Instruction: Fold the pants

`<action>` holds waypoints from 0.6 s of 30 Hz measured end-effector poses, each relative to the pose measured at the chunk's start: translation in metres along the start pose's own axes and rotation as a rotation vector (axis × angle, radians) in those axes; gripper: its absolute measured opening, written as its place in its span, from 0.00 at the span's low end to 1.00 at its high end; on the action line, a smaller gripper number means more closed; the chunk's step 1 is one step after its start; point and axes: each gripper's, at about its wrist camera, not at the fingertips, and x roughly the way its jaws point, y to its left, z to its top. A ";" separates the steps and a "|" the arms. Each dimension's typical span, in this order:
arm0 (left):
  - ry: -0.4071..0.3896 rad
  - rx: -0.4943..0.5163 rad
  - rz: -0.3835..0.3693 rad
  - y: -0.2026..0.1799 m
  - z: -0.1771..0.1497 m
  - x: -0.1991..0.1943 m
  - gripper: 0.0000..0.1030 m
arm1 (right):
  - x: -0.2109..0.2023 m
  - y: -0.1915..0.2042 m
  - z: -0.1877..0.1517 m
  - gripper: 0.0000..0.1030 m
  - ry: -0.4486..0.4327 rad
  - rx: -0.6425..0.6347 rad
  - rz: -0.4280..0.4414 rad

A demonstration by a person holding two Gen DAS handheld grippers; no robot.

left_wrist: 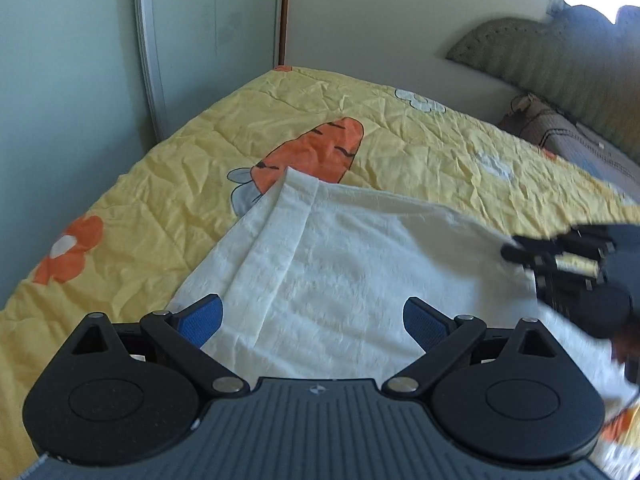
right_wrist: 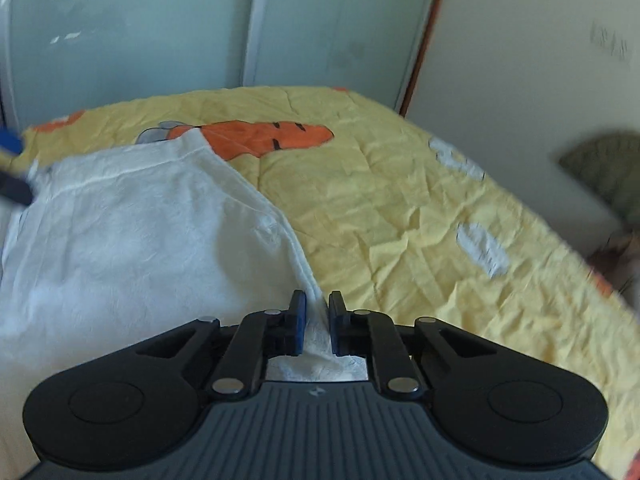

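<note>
White pants [left_wrist: 328,264] lie spread on a yellow quilt [left_wrist: 168,184], their far hem over the orange carrot print. My left gripper [left_wrist: 312,316] hovers over the cloth with its blue pads [left_wrist: 206,314] far apart: open, nothing pinched. In the right wrist view the white pants [right_wrist: 132,232] fill the left half. My right gripper [right_wrist: 318,312] is shut on the pants' right edge, a fold of white cloth pinched between the blue pads [right_wrist: 299,322]. The right gripper [left_wrist: 520,254] also shows at the right of the left wrist view, blurred.
Pale green wardrobe doors [left_wrist: 80,40] and a white wall [left_wrist: 380,20] stand behind the bed. A green cushion [left_wrist: 540,52] and a brown patterned pillow [left_wrist: 560,128] lie at the far right. The yellow quilt [right_wrist: 420,220] stretches bare to the right of the pants.
</note>
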 end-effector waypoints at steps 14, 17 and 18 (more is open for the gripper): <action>0.109 -0.513 -0.301 0.048 0.053 0.059 0.70 | -0.085 0.123 -0.058 0.09 -0.130 -0.520 -0.141; 0.135 -0.476 -0.281 0.045 0.041 0.053 0.08 | -0.085 0.122 -0.058 0.09 -0.141 -0.471 -0.151; 0.122 -0.471 -0.277 0.045 0.035 0.047 0.07 | -0.082 0.119 -0.057 0.10 -0.128 -0.459 -0.155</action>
